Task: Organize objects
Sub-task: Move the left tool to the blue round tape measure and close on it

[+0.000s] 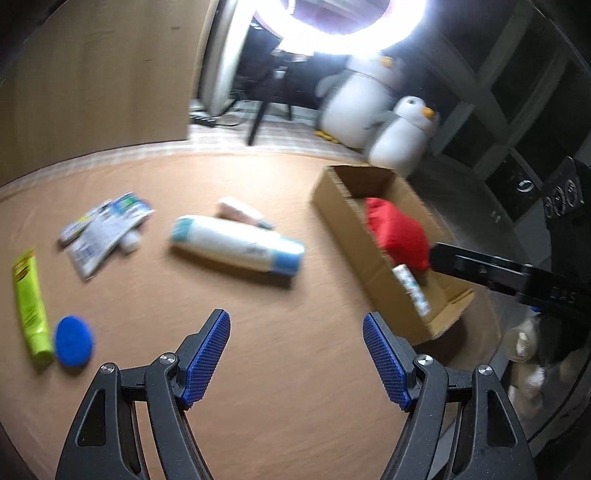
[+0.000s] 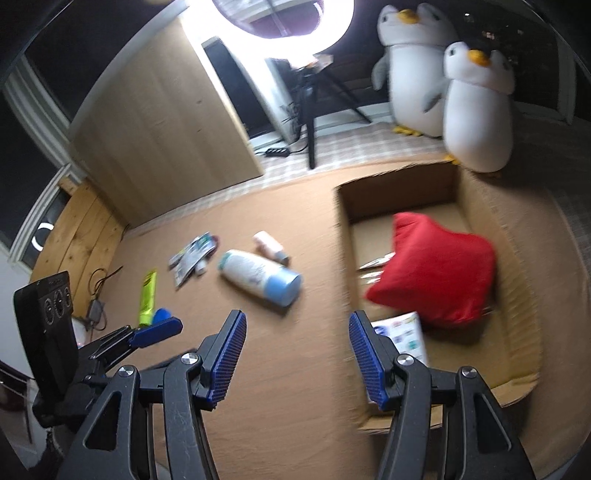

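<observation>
Broadly, a tan-brown table (image 1: 258,369) fills both wrist views, blurred by motion. Beyond its far edge stand two plush penguins (image 2: 476,110) under a bright ring light (image 2: 280,22).

Next in size: an open cardboard box (image 2: 480,206) on the table's right side. Inside it lies a red cushion-like bundle (image 2: 436,273), with a printed packet (image 2: 406,332) at the box's near end, partly under the red bundle.

Out on the table, left of the box and apart from it — a white bottle with a light-blue cap (image 1: 236,245) on its side. Just behind it, a small pink-white tube (image 1: 242,210). Farther left, a loose heap of printed sachets (image 1: 103,230); nearer the left edge, a yellow-green tube (image 1: 29,306) with a blue round lid (image 1: 73,340) just beside its lower end, possibly touching.

Left gripper (image 1: 296,319): blue pads apart, nothing between them, bare table below. Right gripper (image 2: 297,319): pads also apart and empty, over the table just left of the box's near corner, the right pad overlapping the box edge in view.
</observation>
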The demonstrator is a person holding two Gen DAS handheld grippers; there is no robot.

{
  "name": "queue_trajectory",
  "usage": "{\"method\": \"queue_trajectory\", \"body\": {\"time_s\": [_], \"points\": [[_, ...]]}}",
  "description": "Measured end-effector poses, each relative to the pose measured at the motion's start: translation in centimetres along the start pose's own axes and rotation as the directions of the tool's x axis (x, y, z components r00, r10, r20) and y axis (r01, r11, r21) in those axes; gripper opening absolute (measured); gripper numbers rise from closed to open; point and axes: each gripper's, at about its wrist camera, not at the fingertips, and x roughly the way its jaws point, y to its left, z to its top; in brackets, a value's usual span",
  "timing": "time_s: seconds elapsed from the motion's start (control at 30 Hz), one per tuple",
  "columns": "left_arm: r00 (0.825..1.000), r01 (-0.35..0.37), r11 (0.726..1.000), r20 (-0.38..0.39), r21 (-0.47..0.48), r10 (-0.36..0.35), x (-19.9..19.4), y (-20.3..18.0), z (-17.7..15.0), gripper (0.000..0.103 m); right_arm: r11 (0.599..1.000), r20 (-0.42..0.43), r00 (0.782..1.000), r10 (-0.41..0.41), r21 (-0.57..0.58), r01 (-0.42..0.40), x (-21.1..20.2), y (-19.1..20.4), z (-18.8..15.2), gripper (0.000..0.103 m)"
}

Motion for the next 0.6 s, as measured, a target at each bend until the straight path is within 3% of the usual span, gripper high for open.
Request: {"method": "queue_trajectory", "body": {"time_s": [0.2, 0.37, 0.6], "points": [[0.994, -0.107, 0.991, -0.002, -0.079, 0.107, -1.0, 7.1, -1.8, 0.078, 0.999, -0.017, 0.999, 0.038, -0.011, -0.038, 0.9, 2.8, -1.4, 0.054], [0.983, -0.18, 0.973, -0.003, -0.145, 0.182, -1.2, 12.3, -2.9, 0.078, 0.999, -0.02, 1.0, 0.003, -0.039, -0.004, 1.4, 4.5, -3.1, 0.054], [0.979, -0.205, 0.967, -0.011, -0.148, 0.206, -0.1, 16.0, -2.9, 0.077, 0.997, -0.075, 0.996, -0.044, -0.063, 0.039, 3.1, 5.7, -6.2, 0.054]]}}
